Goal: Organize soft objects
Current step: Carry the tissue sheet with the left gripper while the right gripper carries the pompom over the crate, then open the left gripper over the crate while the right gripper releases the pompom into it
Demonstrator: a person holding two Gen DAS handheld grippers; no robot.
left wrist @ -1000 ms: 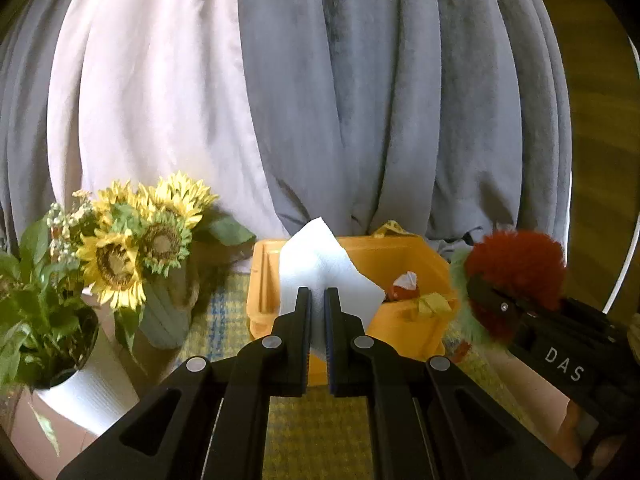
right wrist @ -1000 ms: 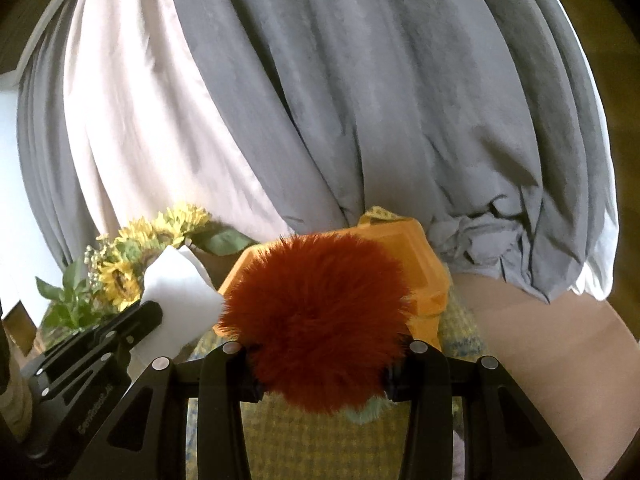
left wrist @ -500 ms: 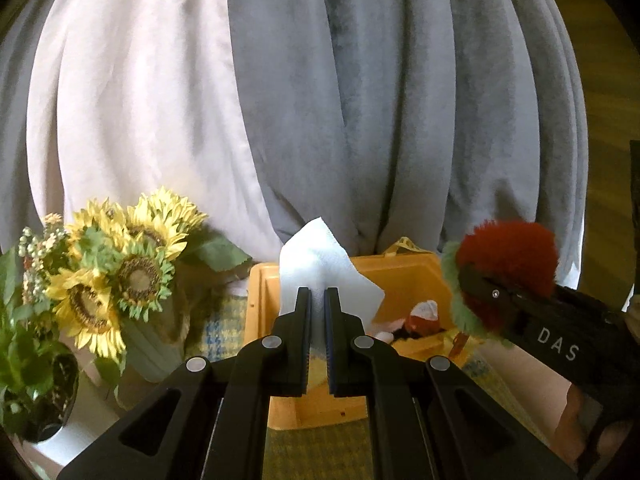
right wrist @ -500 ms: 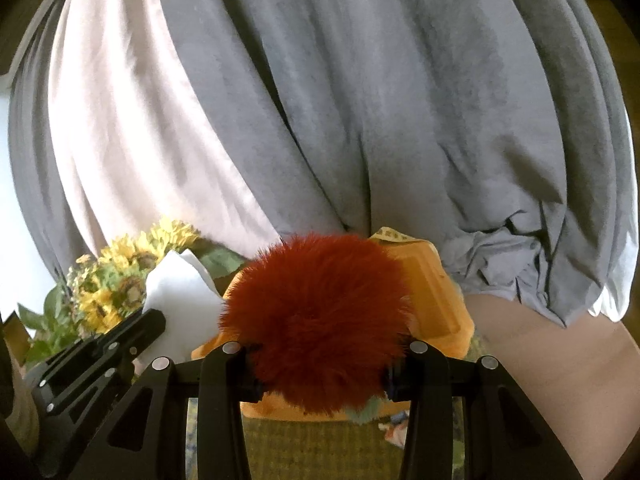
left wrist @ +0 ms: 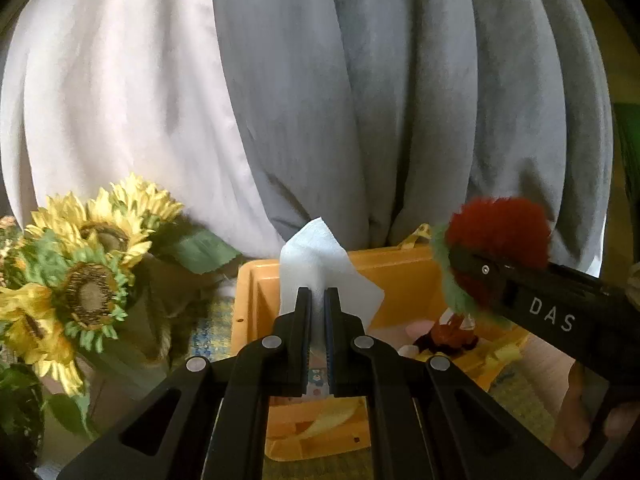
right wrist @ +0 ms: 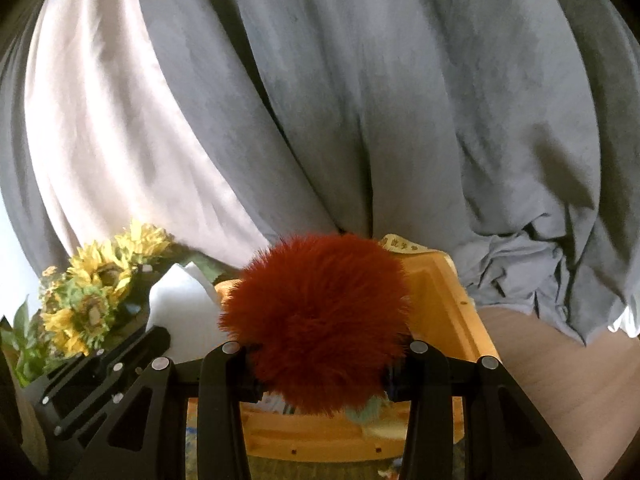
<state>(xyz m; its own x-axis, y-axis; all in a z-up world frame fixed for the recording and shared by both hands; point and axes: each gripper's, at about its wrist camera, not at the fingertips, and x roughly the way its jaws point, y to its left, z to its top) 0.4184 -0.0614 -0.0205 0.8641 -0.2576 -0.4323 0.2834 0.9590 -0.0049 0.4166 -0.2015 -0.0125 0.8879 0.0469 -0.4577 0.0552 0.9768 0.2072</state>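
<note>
the left gripper (left wrist: 318, 308) is pinched nearly closed on a white tissue (left wrist: 320, 264) that stands up at 12 o'clock from its tips. the right gripper (right wrist: 320, 354) clamps a red fluffy ball (right wrist: 316, 316), set narrow. the yellow bin (left wrist: 400, 276) lies just beyond and below both, at 12 o'clock, its long axis across the view; the right one looks nearer its middle. sunflowers (left wrist: 88, 280) sit at 9 o'clock.

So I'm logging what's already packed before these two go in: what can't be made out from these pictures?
- Orange bin contents, left wrist view: the white tissue, left gripper and right gripper cover most; only small, unclear toy shapes show.
- Bin interior, right wrist view: the red furry toy blocks it.
- Toy's green underside, right wrist view: mostly hidden.
- Sunflowers: their vase is shadowed.
</note>
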